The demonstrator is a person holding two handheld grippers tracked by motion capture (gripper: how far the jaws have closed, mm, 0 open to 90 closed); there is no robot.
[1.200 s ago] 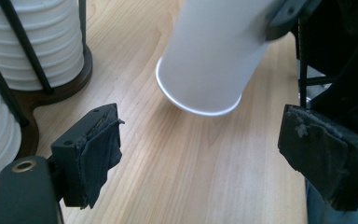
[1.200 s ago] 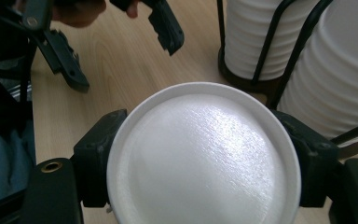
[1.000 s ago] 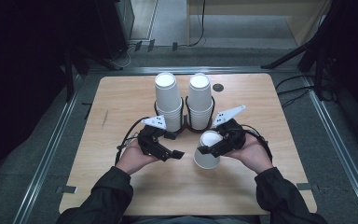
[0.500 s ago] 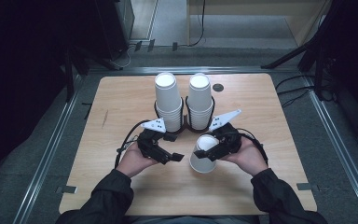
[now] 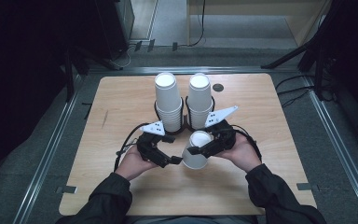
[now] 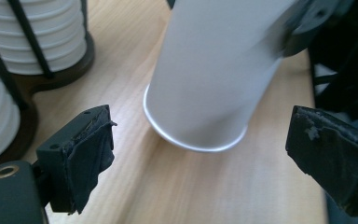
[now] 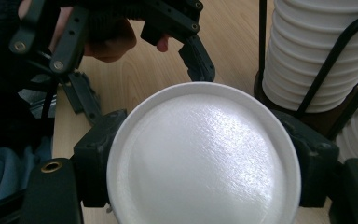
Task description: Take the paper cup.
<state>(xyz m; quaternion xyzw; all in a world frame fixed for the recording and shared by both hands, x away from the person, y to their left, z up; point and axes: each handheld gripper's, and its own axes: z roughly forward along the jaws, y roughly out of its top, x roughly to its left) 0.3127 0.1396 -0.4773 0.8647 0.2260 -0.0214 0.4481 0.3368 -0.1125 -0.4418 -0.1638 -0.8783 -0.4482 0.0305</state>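
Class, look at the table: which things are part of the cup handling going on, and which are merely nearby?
In use:
- paper cup, upside down and tilted, clamped by the right hand-held gripper
- left hand-held gripper, jaws open beside the cup
- two cup stacks in a black wire holder

Merely nearby:
- table hole cover
- floor cables
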